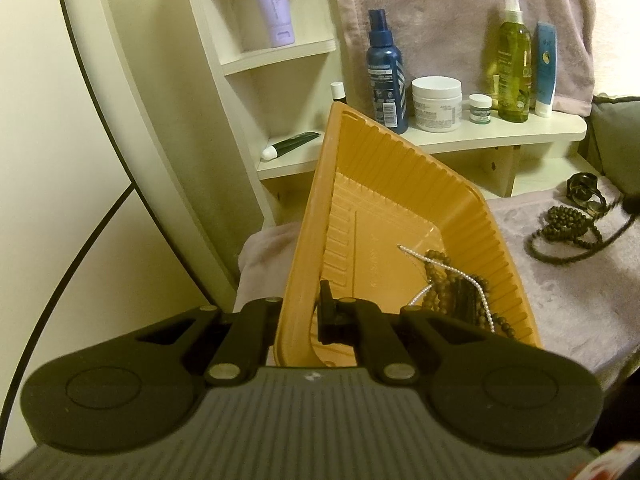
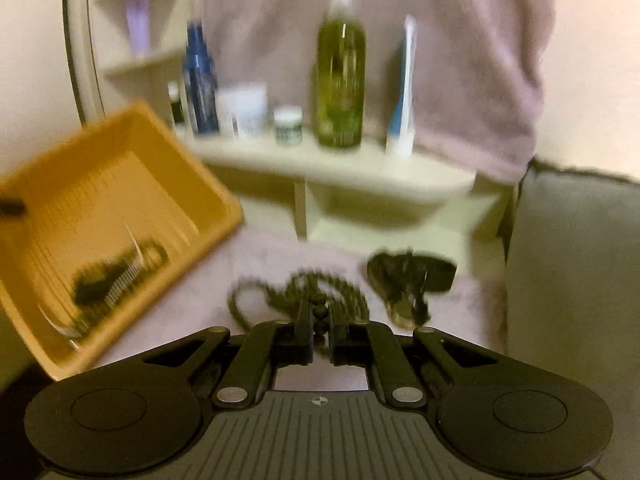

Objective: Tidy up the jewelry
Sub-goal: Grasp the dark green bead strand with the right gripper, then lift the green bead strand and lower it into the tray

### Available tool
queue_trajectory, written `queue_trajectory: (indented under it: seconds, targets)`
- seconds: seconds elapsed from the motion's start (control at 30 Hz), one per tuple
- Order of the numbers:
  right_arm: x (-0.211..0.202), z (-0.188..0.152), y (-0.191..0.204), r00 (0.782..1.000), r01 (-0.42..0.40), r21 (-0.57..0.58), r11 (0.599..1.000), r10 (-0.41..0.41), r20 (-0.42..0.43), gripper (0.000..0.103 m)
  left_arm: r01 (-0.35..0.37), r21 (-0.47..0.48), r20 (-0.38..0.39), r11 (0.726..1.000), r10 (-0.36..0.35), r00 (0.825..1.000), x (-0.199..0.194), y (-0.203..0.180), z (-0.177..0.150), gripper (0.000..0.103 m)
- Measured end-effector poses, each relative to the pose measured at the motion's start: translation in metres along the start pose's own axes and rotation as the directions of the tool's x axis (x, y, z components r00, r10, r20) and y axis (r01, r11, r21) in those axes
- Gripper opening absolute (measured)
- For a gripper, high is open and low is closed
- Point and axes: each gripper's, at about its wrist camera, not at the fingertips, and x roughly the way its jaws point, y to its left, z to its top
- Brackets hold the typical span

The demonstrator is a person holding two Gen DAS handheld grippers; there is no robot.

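Note:
My left gripper (image 1: 302, 314) is shut on the near wall of an orange plastic tray (image 1: 400, 184), holding it tilted. In the tray's low corner lie a brown bead strand (image 1: 444, 280) and a white pearl chain (image 1: 424, 258). In the blurred right wrist view the tray (image 2: 132, 152) is at the left. My right gripper (image 2: 321, 322) is shut on a dark brown bead necklace (image 2: 344, 292), with beads showing between its fingers and the strand trailing on the pink towel (image 2: 260, 256). A dark wristwatch (image 2: 404, 276) lies just right of it. The left wrist view shows that necklace (image 1: 568, 224) and watch (image 1: 584, 192) too.
A cream shelf (image 1: 500, 128) behind carries a blue spray bottle (image 1: 386, 76), a white jar (image 1: 436, 104), a small jar (image 1: 480, 109), a green bottle (image 1: 514, 60) and a blue tube (image 1: 546, 68). A black cable (image 1: 80, 260) and a mirror rim stand left. A grey cushion (image 2: 572, 272) borders the right.

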Motion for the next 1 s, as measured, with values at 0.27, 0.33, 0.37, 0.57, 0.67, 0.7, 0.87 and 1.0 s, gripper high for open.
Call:
queue_trajectory:
  seconds: [0.27,0.33,0.37,0.57,0.67,0.7,0.87,1.0]
  targets:
    - [-0.065,0.058,0.004,0.986,-0.017,0.004,1.000,0.016,0.169,0.007,0.006,0.000,0.010,1.000,-0.006,1.000,-0.003,-0.001,0.000,0.005]
    - [-0.081,0.072,0.006,0.978,-0.013,-0.011,1.000,0.015,0.210,0.007,0.008,0.001,0.012,1.000,-0.008,1.000,-0.003,-0.001,0.001,0.005]
    - [-0.088,0.079,0.007,0.974,-0.009,-0.017,1.000,0.013,0.227,0.007,0.009,0.000,0.012,1.000,-0.009,1.000,-0.003,-0.001,0.001,0.005]
    - [-0.119,0.112,0.006,0.952,-0.002,-0.023,1.000,0.009,0.307,0.007,0.012,0.000,0.015,1.000,-0.012,1.000,-0.003,0.000,0.000,0.006]
    - [-0.132,0.128,0.007,0.940,-0.005,-0.039,0.999,0.018,0.342,0.007,0.012,0.000,0.015,1.000,-0.012,1.000,-0.003,0.000,0.000,0.006]
    - [-0.136,0.133,0.009,0.936,0.001,-0.047,0.999,0.016,0.352,0.007,0.012,0.000,0.015,1.000,-0.012,1.000,-0.003,0.000,0.000,0.006]
    - [-0.154,0.162,0.017,0.915,0.006,-0.086,0.996,0.029,0.403,0.007,0.011,-0.001,0.014,1.000,-0.011,1.000,-0.004,-0.001,0.000,0.006]
    - [-0.167,0.182,0.026,0.895,0.005,-0.115,0.993,0.047,0.444,0.007,0.011,-0.003,0.013,1.000,-0.011,1.000,-0.004,0.000,0.000,0.006]
